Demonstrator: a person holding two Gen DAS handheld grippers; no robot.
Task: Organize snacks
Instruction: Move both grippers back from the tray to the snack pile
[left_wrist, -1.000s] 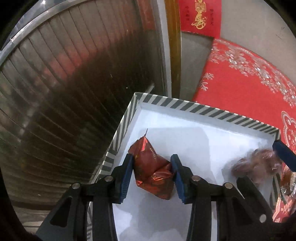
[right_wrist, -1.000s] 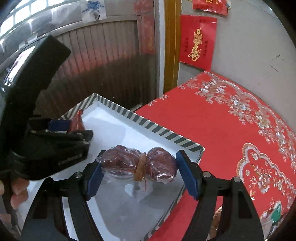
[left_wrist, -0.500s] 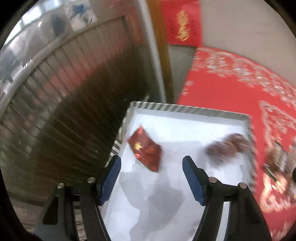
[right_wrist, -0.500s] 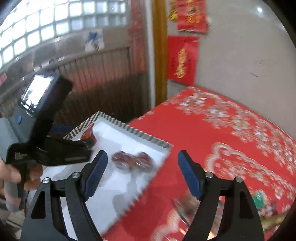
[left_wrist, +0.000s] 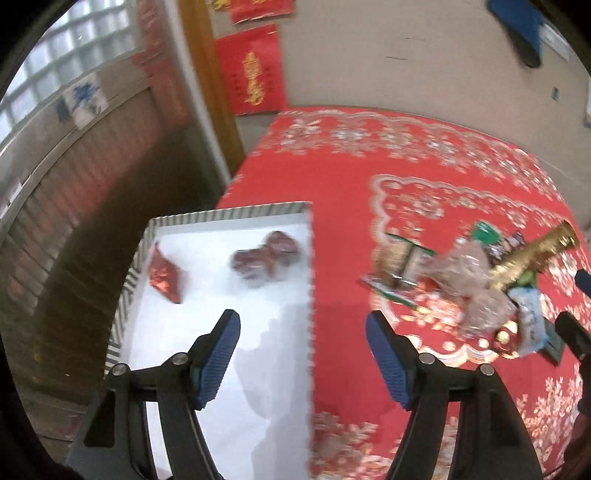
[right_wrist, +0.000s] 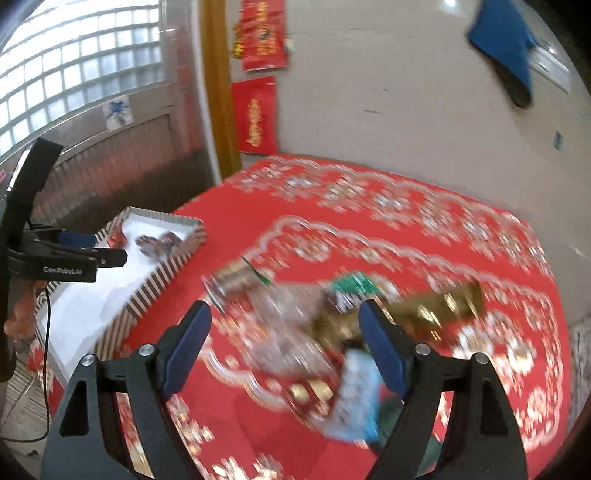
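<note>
Hovering, both my grippers spread, holding nothing: left gripper (left_wrist: 303, 356) over striped tray (left_wrist: 229, 215), right gripper (right_wrist: 284, 343) over snack pile (right_wrist: 332, 332).

White tray with striped rim (left_wrist: 255, 213): holds two snacks, both ahead of the left fingers (left_wrist: 218, 360). Red foil packet (left_wrist: 165, 276) lies flat, far-left near the rim. Clear-wrapped dark brown pair (left_wrist: 264, 256) lies further right, apart from it. Loose snack pile (right_wrist: 332, 325), blurred, lies between and beyond the right fingers (right_wrist: 184, 343); gold wrapper (right_wrist: 424, 314) uppermost.
</note>
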